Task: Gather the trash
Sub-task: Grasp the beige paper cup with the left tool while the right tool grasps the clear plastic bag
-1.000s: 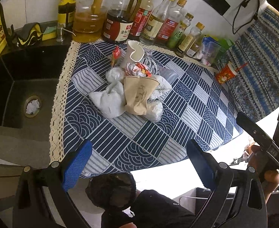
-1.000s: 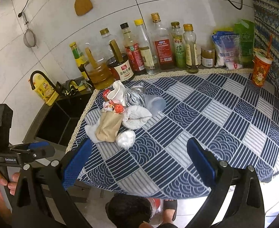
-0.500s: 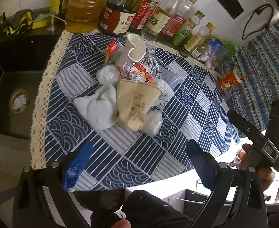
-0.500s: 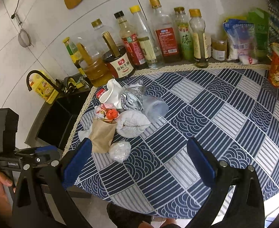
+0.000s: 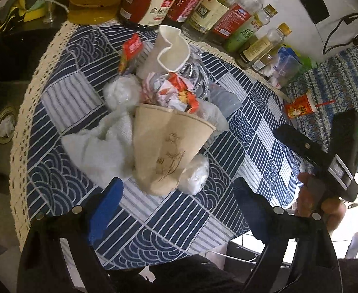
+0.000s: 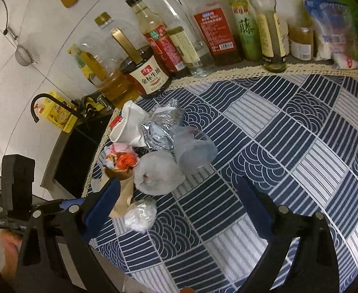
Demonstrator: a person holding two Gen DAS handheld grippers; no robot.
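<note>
Blue pads on the left gripper [image 5: 176,202] stand wide apart and empty, just short of the brown paper cup [image 5: 165,146]; the right gripper [image 6: 179,197] gapes likewise, holding nothing. Trash sits heaped at the tablecloth's [image 5: 227,210] far left: two paper cups, one clear plastic cup [image 6: 194,149], several tissue wads. All of it looks light and crushable; I'd pinch the brown cup's near base.

The left gripper [image 5: 176,202] hangs wide open just in front of the brown paper cup [image 5: 165,146], which lies on its side. Touching the cup: a white towel [image 5: 101,146] to its left, crumpled wrappers [image 5: 169,90] behind, and what seems a plastic-wrapped wad [image 5: 194,173] to its right.
</note>
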